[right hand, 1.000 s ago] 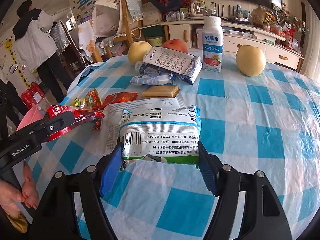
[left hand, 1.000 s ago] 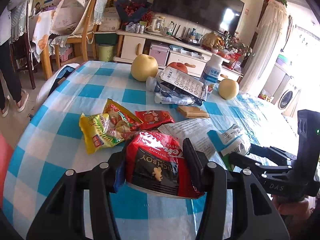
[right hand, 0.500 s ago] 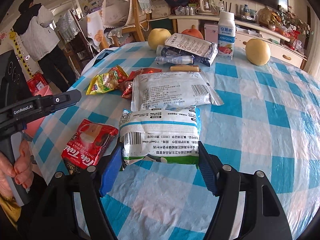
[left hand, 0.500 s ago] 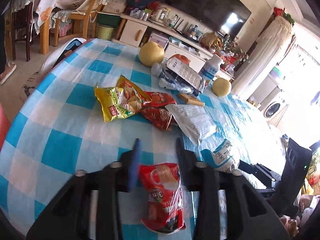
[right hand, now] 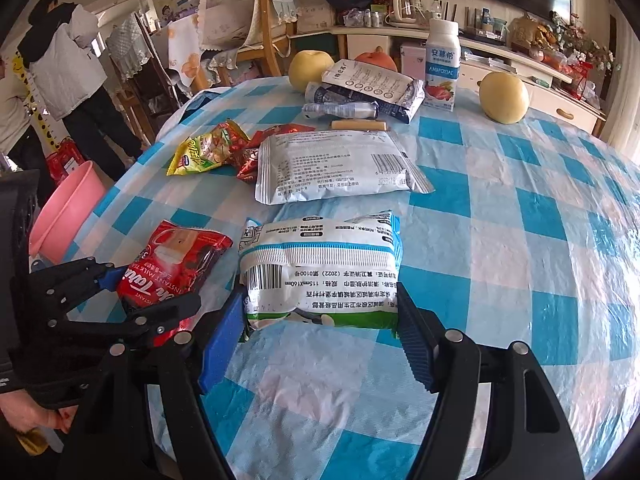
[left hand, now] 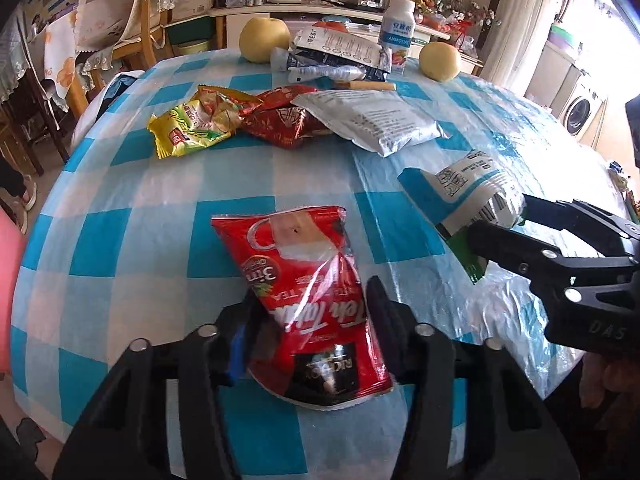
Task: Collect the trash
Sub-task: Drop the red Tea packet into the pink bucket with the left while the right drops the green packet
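A red milk tea packet (left hand: 308, 264) lies on the blue checked tablecloth (left hand: 132, 240) near the front edge. My left gripper (left hand: 314, 300) straddles its lower half; its jaws are closing and the pads press the packet's sides. From the right wrist view that packet (right hand: 176, 256) sits between the left gripper's (right hand: 156, 284) fingers. My right gripper (right hand: 320, 304) is shut on a white, blue and green packet (right hand: 320, 264), held just above the cloth. In the left wrist view that packet (left hand: 472, 184) and the right gripper (left hand: 500, 216) are at the right.
Farther back lie a yellow snack wrapper (left hand: 192, 124), a red wrapper (left hand: 284, 120) and a large silver-white pouch (left hand: 376, 120). Behind them are two pears (left hand: 264, 40), a yoghurt bottle (left hand: 398, 32) and more wrappers. A pink basin (right hand: 60, 212) stands beside the table; people stand at the left.
Half a second ago the red packet lay loose on the cloth between the left fingers; now they have closed onto it again. The right gripper drew its packet back from the silver-white pouch.
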The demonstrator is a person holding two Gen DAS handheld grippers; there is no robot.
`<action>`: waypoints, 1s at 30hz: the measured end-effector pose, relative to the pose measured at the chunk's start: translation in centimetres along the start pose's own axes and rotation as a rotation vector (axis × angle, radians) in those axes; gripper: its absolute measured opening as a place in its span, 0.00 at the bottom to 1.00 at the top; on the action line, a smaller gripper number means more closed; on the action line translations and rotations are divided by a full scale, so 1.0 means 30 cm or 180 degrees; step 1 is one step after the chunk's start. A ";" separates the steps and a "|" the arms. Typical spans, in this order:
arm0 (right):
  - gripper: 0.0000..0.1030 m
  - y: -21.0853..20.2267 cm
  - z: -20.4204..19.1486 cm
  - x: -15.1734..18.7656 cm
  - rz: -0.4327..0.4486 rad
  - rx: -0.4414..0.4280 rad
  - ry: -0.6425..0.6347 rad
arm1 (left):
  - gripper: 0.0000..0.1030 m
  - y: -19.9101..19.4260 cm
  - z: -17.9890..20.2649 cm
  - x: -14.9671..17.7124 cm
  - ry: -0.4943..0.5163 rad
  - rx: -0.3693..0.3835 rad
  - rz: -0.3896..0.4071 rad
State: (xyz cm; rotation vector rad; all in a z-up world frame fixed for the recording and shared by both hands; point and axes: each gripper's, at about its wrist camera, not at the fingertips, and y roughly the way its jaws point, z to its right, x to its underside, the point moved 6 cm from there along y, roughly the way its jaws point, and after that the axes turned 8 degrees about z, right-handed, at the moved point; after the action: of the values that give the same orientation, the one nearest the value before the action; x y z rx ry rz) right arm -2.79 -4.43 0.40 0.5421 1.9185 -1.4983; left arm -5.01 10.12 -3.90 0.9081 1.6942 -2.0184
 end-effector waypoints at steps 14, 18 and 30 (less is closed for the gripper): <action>0.69 0.013 -0.086 -0.024 0.0026 -0.0065 -0.0155 | 0.36 -0.120 -0.160 -0.096 -0.0664 0.0012 0.0503; 0.69 0.013 -0.139 -0.052 0.0062 -0.0146 -0.0175 | 0.36 -0.181 -0.275 -0.135 -0.0970 -0.0039 0.0728; 0.69 0.029 -0.516 -0.194 0.0180 -0.0624 -0.0578 | 0.36 -0.399 -0.719 -0.154 -0.1946 -0.0703 0.1410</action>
State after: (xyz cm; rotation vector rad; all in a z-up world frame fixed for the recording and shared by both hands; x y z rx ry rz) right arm -1.60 11.05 6.15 0.3563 1.8658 -1.2613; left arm -3.90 33.00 6.35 0.4633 1.2122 -1.5555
